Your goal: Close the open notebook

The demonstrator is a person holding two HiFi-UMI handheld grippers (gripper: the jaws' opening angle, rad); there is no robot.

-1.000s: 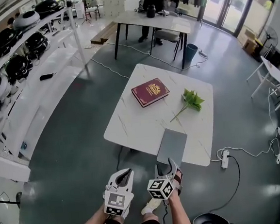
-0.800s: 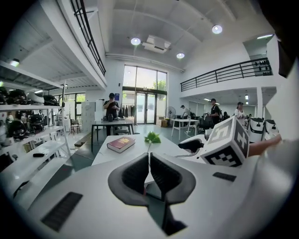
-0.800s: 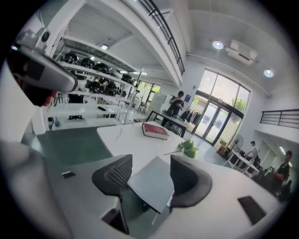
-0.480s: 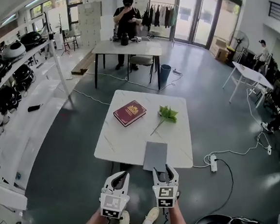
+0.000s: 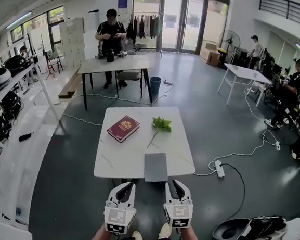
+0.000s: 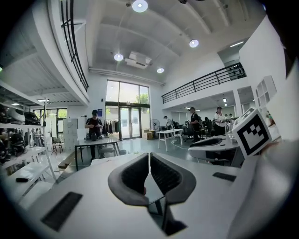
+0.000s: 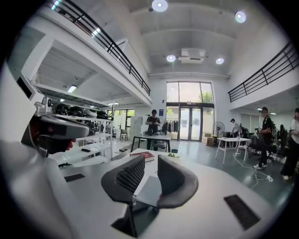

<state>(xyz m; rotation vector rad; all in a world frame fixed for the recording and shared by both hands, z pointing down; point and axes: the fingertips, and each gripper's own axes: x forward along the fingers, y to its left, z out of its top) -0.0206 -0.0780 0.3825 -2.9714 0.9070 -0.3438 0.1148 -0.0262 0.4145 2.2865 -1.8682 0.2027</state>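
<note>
A flat grey notebook (image 5: 155, 166) lies shut at the near edge of the white table (image 5: 114, 162). Farther back a dark red book (image 5: 123, 128) lies closed, with a green sprig (image 5: 161, 124) to its right. Both grippers hang in the air in front of the table, side by side and apart from everything. My left gripper (image 5: 128, 185) has its jaws together, empty (image 6: 149, 156). The jaws of my right gripper (image 5: 175, 182) are closing with a gap left and nothing between them (image 7: 150, 161). Past them the right gripper view shows the grey notebook (image 7: 150, 190) and the red book (image 7: 145, 155).
Shelves with helmets (image 5: 2, 103) run along the left. A dark-legged table (image 5: 113, 64) with a person behind it stands at the back. A white table (image 5: 245, 74) and seated people are at the right. A power strip (image 5: 219, 168) with cables lies on the floor.
Both grippers have risen and now point more level. The right one has rolled upright and its jaws have narrowed. The head view has tipped up, so more of the room shows.
</note>
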